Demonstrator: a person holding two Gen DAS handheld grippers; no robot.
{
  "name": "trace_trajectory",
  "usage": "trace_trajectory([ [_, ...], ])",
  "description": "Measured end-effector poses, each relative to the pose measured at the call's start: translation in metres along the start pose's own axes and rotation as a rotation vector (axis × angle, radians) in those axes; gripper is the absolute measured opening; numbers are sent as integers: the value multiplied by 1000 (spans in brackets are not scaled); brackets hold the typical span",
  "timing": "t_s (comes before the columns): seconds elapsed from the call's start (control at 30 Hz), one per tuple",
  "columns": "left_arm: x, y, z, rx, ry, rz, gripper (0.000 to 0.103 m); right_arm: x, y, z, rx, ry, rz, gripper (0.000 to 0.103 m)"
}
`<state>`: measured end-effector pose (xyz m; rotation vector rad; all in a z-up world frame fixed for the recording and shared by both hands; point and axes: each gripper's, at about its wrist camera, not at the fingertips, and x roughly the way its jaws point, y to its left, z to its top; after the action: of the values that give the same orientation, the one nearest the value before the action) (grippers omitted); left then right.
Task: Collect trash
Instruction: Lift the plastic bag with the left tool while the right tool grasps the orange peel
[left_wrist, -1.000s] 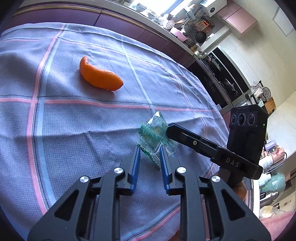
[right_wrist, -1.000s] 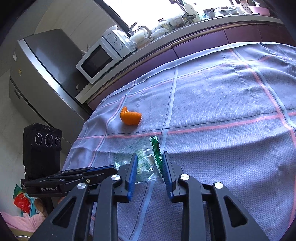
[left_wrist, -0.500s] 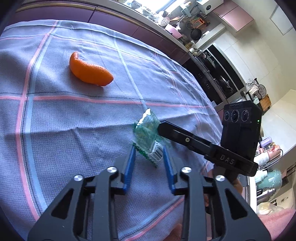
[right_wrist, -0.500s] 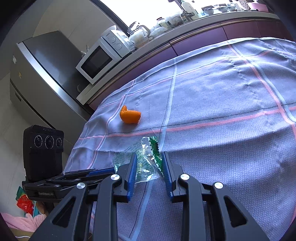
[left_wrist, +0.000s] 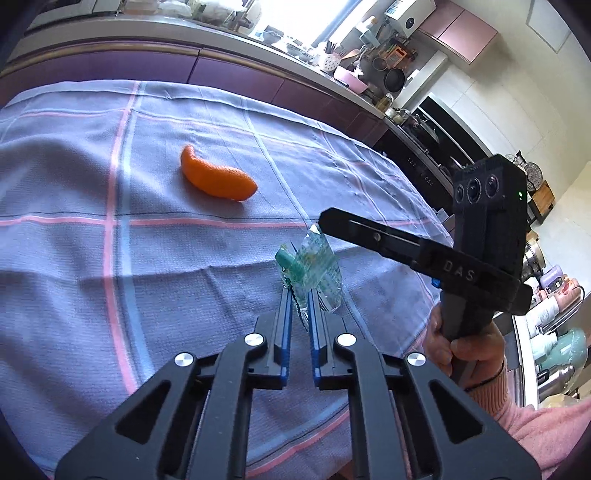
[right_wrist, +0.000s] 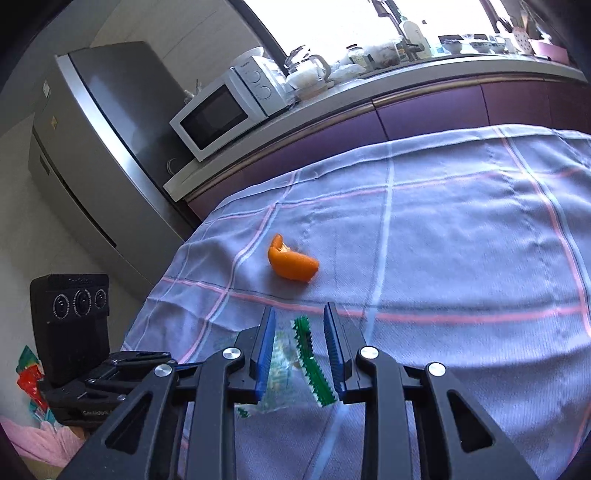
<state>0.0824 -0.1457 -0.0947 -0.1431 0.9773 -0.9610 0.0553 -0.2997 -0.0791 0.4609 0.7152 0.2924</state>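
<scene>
Item: clear plastic wrapper (left_wrist: 314, 271) with green print and a green serrated edge. It is crumpled and stands up between both tools, over the near part of the tablecloth (left_wrist: 110, 295) toward its right edge in the left wrist view. Whether any of it touches the cloth cannot be told.

Item: left gripper (left_wrist: 298, 295). Its jaws are closing, nearly together, with the lower end of the wrapper pinched between the blue pads.

Item: right gripper (right_wrist: 300, 332). Its jaws stand somewhat apart. The wrapper lies between them, its clear film against the left pad (right_wrist: 266, 343) and its green edge short of the right one. No firm clamp shows. A hand (left_wrist: 465, 343) in a pink sleeve carries this tool.

Item: orange peel (left_wrist: 216, 179), a curved piece lying loose on the cloth, further from the near edge than the wrapper and well apart from both tools.

Step in hand, as judged: taking hold of the wrapper, the first of two pieces of trash. The peel is untouched.

Next move, as judged: the left grip must stay firm on thin, slippery film while the wrapper is carried to a bin. The right tool must let it go cleanly.

Not made out: no bin or bag shows in either view. The near edge of the cloth is hidden behind the tool bodies. The wrapper's print is unreadable.
</scene>
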Motion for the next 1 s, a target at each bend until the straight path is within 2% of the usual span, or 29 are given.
trace_trajectory([
  [0.1,-23,8,-2,5,-39,33,9,22,10,17,-55,19,-14,30],
  [0.13,-31,10,-2,9,-54,51,9,29,13,21,-67,28,-25,33],
  [0.17,-39,12,-3,11,-69,67,9,38,14,26,-75,43,-37,43],
  [0.2,-46,15,-4,10,-82,78,9,45,14,30,-84,51,-42,47],
  [0.3,-67,24,-5,0,-114,109,9,61,15,36,-120,72,-102,47],
  [0.37,-79,30,-7,-8,-132,127,9,69,14,37,-123,90,-101,47],
  [0.53,-106,46,-12,-33,-166,178,9,79,18,35,-142,118,-107,37],
  [0.77,-137,71,-22,-87,-197,236,9,74,22,34,-139,94,-89,31],
  [1.0,-160,84,-29,-107,-232,296,9,67,37,30,-142,75,-54,17],
])
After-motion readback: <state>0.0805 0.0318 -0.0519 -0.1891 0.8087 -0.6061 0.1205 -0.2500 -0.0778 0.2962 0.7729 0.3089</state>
